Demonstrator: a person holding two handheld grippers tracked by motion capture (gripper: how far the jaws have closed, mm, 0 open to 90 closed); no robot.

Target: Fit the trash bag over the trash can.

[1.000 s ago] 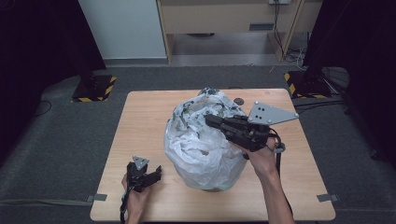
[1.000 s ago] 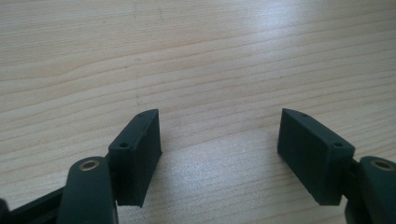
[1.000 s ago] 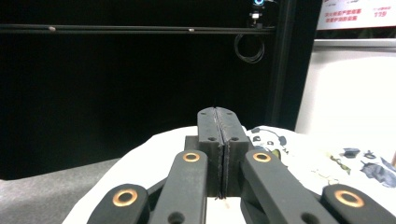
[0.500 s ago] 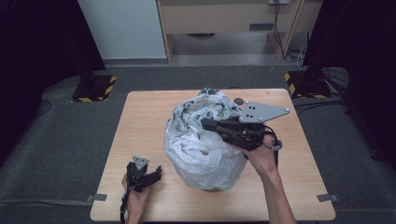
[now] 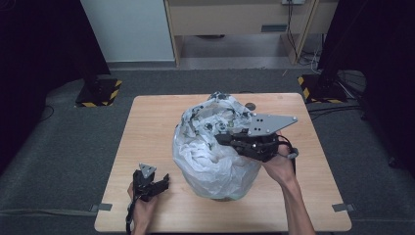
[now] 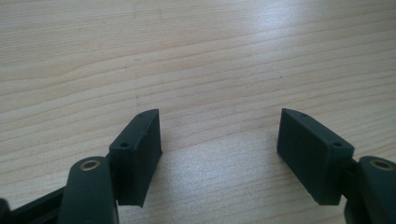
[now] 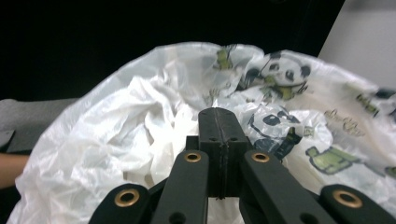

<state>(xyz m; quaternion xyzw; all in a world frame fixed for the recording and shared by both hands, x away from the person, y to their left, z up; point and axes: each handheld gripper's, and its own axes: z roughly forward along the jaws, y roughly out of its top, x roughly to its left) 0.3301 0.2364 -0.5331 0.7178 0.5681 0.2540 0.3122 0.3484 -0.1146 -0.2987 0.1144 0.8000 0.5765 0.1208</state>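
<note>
On the light wooden bench point(image 5: 147, 127), near its middle, stands a large, crumpled, translucent white plastic bag point(image 5: 205, 156) printed with black-and-white pandas and green figures; it bulges over something I cannot make out inside. I see my right gripper point(image 5: 220, 138) lying across the bag's upper right side, its grey three-cornered plate pointing toward the bench's far right corner. From the right gripper view, that gripper point(image 7: 218, 122) has its two black jaws pressed flat together, clenched, with the bag's film point(image 7: 140, 121) rumpled just beyond and around the tips. Whether a fold of plastic is actually pinched between them I cannot tell; no film shows in the seam.

My left gripper point(image 5: 157, 184) sits low at the near left part of the bench, well apart from the bag. In the left gripper view its jaws stand wide and released, with nothing but bare wood grain point(image 6: 210, 60) between them.

My judgement of the risks: if the right gripper holds only a thin pinch of film, a pull could tear the plastic or let it slip free. Because the other hand is not steadying the bag, a sideways tug might drag or topple the whole bundle toward the bench's right edge. Loose folds could also snag on the jaw hinges or the trailing cable.
</note>
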